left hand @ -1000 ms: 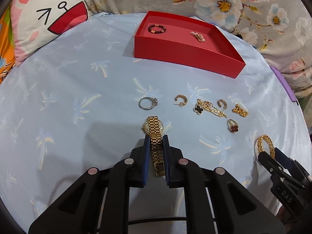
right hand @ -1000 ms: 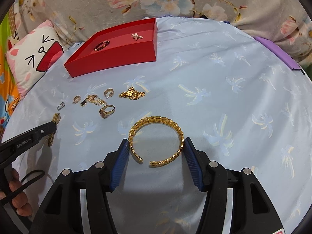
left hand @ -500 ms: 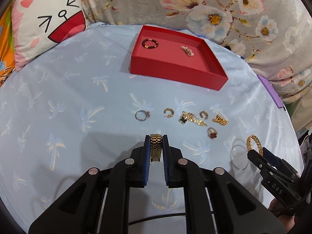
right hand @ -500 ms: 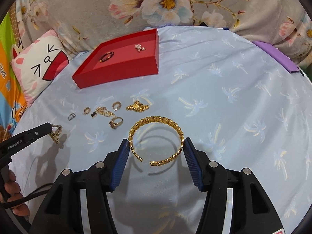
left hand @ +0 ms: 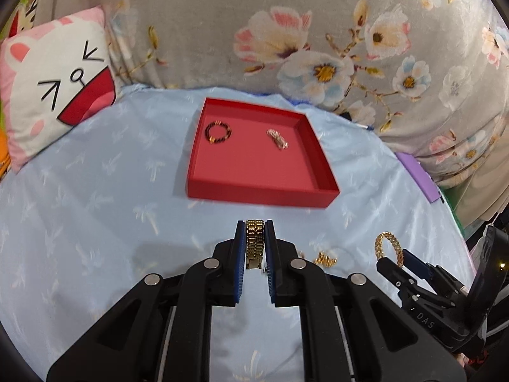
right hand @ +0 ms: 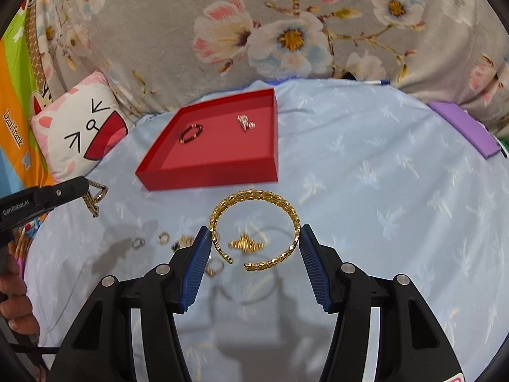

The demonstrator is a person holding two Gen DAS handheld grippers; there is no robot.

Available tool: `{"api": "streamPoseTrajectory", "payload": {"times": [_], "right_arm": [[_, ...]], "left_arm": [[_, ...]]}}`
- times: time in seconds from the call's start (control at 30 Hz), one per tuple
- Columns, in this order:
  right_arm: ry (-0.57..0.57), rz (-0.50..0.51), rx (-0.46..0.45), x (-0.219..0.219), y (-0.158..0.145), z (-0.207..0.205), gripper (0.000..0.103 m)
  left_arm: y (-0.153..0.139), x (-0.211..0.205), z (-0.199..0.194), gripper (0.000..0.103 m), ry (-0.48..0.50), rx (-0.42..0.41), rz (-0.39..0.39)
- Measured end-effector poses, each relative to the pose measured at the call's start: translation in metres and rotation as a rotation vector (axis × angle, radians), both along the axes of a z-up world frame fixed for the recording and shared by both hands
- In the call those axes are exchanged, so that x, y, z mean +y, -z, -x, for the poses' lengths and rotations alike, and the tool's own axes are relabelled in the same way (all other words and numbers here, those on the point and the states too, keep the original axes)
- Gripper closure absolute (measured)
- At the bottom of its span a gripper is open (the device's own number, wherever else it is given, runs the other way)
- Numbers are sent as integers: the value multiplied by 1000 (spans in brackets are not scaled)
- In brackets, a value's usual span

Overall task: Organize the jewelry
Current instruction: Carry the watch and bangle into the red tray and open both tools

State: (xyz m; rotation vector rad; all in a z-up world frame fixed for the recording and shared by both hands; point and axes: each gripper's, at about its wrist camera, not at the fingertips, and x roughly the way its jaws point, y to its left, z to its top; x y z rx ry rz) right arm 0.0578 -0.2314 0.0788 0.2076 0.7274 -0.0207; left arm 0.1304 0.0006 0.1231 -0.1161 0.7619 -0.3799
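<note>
My left gripper (left hand: 255, 238) pinches the gold watch (left hand: 254, 243); my right gripper (right hand: 254, 245) clamps the gold bangle (right hand: 255, 227), red tray (right hand: 210, 176) ahead.

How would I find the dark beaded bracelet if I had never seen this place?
Start at the red tray on the pale blue palm-print cloth. Two pieces lie near its far wall. The beaded bracelet is the left one, a closed ring of dark beads, while its neighbour, the pale pinkish clip-like piece, is a short, straight bar.
</note>
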Motion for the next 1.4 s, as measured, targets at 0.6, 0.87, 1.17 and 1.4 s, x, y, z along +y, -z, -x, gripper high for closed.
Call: {"api": "streamPoseTrajectory", "payload": {"times": [0.6,0.87,1.17,1.4], "right_arm": [[-40,-1,5,1,-1,-170,47],[-63,-28,88,7,33,-217,47],[-79,32,117,21,47,-241,47],[-69,103,90,26,48,-244,46]], "left_arm": [[4,-29,-178,92,6,123,58],[48,-40,-221,92,-30,198,-13],[75,-38,-234,92,-78,198,-105],[66,-31,-231,77,-130,121,-142]]}}
